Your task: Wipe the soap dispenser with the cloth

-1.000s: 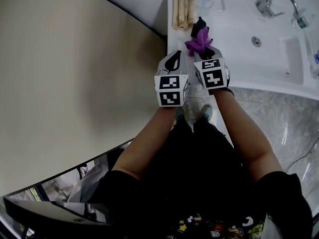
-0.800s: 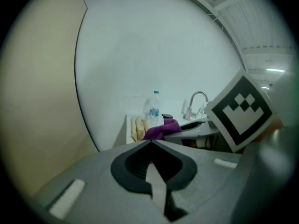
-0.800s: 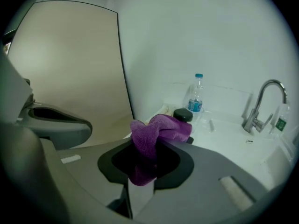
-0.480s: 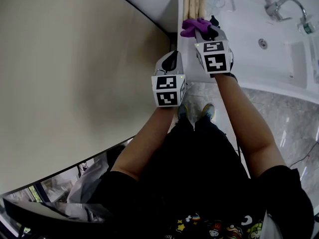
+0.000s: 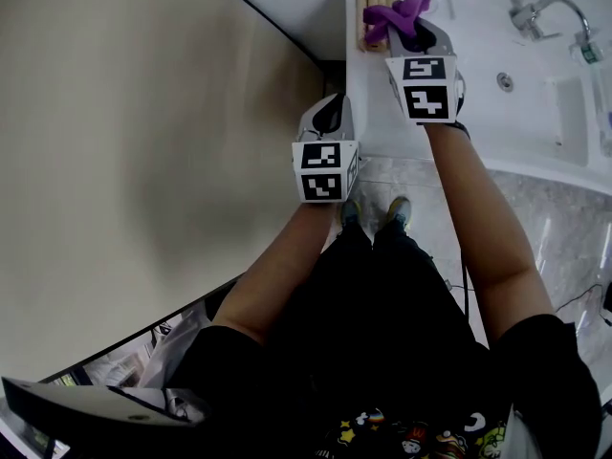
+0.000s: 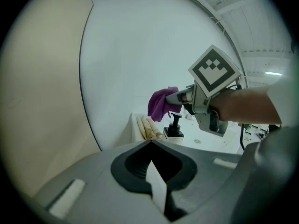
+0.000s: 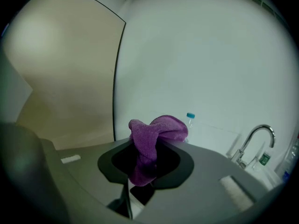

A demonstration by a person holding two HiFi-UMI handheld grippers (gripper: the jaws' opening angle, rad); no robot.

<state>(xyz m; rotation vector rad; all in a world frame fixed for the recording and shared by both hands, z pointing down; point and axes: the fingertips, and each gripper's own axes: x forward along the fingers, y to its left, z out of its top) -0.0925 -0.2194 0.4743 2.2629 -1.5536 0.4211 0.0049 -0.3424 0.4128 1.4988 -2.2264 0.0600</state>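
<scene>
Two pointers: right gripper (image 5: pixel 418 30), jaws clamping the cloth (image 5: pixel 395 14), should drag its loose fold around the dispenser (image 6: pixel 175 125) while left gripper (image 5: pixel 331 111), jaws closed empty, steadies it.

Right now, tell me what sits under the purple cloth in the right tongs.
The soap dispenser stands below the purple cloth on the white counter, as the left gripper view shows. In the head view it is hidden beneath the cloth.
</scene>
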